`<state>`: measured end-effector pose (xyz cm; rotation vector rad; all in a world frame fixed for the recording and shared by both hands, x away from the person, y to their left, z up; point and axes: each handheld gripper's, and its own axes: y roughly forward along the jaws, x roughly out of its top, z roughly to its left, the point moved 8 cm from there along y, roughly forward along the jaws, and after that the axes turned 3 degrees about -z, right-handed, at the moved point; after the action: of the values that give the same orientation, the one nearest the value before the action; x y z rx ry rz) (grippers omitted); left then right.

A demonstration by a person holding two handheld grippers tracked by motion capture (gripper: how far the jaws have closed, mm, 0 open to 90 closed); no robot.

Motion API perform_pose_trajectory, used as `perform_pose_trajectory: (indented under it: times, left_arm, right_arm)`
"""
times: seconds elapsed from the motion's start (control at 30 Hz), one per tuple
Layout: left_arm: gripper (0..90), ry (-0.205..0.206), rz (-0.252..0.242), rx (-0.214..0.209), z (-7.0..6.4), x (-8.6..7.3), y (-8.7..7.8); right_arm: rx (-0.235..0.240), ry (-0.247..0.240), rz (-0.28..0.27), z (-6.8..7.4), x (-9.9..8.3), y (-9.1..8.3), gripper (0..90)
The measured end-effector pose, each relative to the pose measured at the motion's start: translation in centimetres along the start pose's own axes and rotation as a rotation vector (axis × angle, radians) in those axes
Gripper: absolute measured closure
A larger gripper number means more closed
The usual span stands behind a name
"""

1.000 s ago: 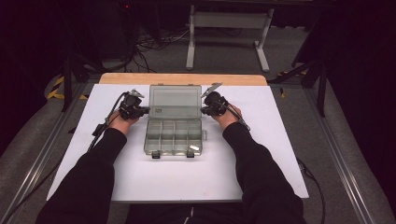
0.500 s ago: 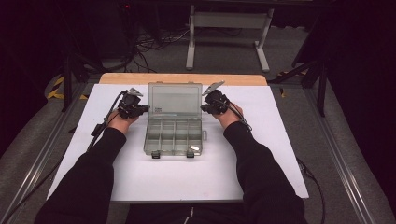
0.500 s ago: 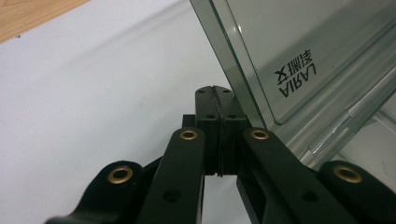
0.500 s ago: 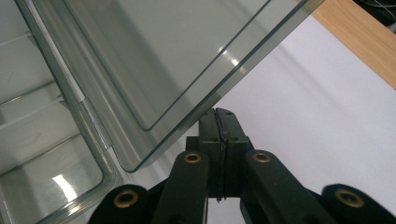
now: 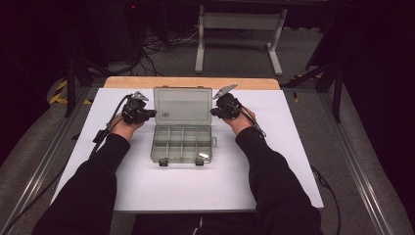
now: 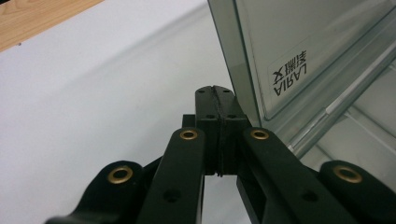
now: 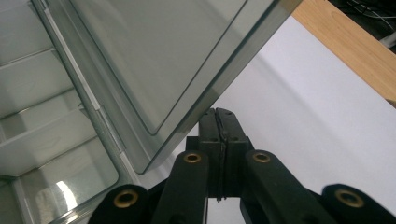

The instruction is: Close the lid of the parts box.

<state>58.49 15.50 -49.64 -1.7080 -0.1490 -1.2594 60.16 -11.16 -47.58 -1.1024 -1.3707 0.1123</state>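
The white surface (image 5: 147, 186) carries a clear compartment box (image 5: 182, 145) at its middle, its lid (image 5: 182, 105) raised at the far side. Compared with a second ago, little has shifted: the lid is seen slightly more upright and the hands a touch farther out. The left hand-held gripper (image 5: 147, 113) and the right hand-held gripper (image 5: 214, 111) are clenched on nothing, pressed beside the lid's two side edges. Opening is judged nearly complete.
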Motion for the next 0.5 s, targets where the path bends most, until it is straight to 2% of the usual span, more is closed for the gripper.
perform_pose_trajectory:
  times: [0.5]
  left_arm:
    - [89.7, 0.031, 0.010, -0.012, -0.6, 0.1, -1.0]
  right_arm:
    - [0.012, -0.023, -0.014, 0.7, 0.4, -1.1, 90.0]
